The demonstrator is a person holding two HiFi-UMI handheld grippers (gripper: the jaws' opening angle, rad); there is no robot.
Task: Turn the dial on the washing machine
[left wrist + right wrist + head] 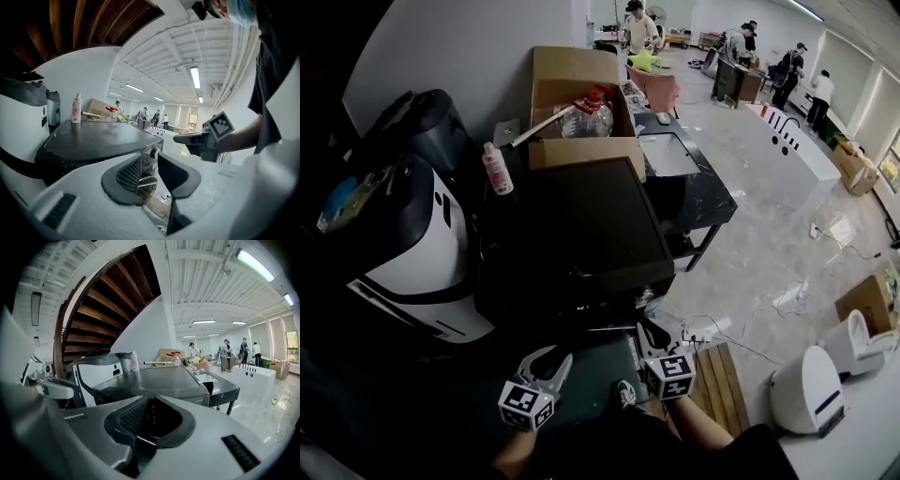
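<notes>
The dark washing machine [572, 234] fills the middle of the head view, its flat lid [93, 138] facing up. A small round dial [153, 152] sits on its front panel, seen in the left gripper view just past the jaws. My left gripper [551, 361] hangs low in front of the machine, short of the dial; its jaws [150, 161] stand apart with nothing between them. My right gripper [656, 337] is held beside it to the right, also clear of the machine. Its jaws [149, 401] are closed together on nothing.
A white and black appliance [422, 253] stands to the machine's left. Behind are a pink-capped bottle [497, 169], a cardboard box [577, 94] and a plastic jug [591, 117]. A black sink table [684, 178] is at the right, a wooden pallet [722, 375] on the floor, people far back.
</notes>
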